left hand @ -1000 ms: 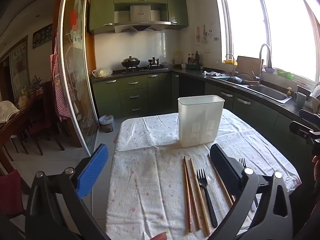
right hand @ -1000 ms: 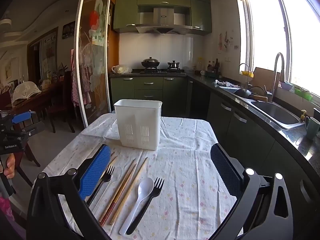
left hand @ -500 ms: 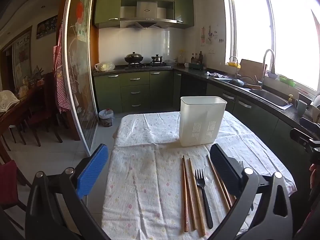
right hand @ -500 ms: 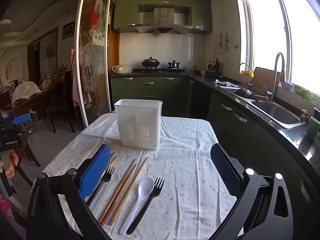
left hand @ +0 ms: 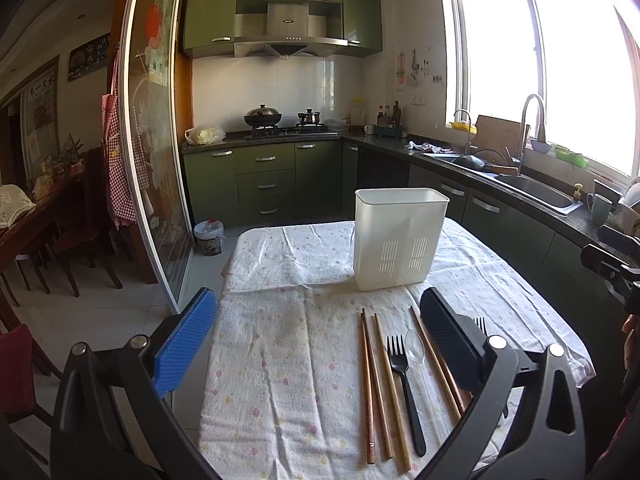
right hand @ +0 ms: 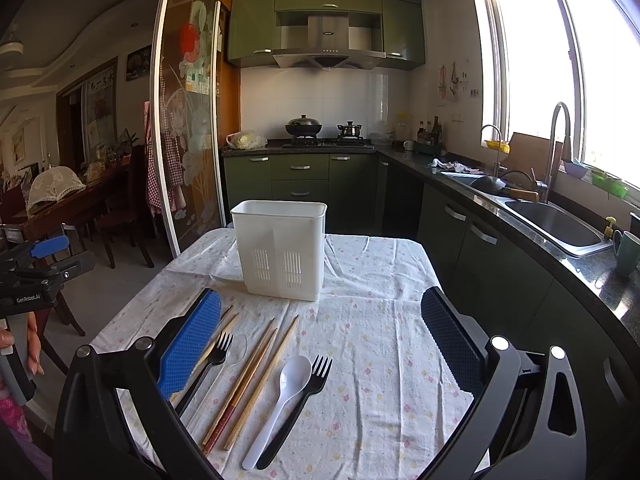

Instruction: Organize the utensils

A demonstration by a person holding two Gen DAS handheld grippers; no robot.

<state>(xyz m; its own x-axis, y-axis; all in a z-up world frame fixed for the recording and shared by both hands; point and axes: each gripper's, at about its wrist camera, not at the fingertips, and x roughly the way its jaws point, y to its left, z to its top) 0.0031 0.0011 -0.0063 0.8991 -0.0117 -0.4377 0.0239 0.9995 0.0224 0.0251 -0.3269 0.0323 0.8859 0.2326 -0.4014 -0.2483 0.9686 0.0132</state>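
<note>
A white slotted utensil holder (left hand: 400, 238) (right hand: 282, 254) stands upright on the table. In front of it lie wooden chopsticks (left hand: 370, 380) (right hand: 248, 376), a black fork (left hand: 404, 384) (right hand: 206, 368), a clear spoon (left hand: 416, 348), a white spoon (right hand: 280, 400) and a second black fork (right hand: 300, 396). My left gripper (left hand: 316, 344) is open and empty, above the near left of the utensils. My right gripper (right hand: 320, 344) is open and empty, above the utensils.
The table wears a white flowered cloth (left hand: 288, 360) (right hand: 380, 340). A glass sliding door (left hand: 156, 160) stands left of the table. Green cabinets and a counter with a sink (right hand: 560, 228) run along the right. Dining chairs (left hand: 80, 232) stand far left.
The left gripper has tilted up and drawn back slightly, so the holder and utensils sit a little lower in its view. The right gripper has not moved.
</note>
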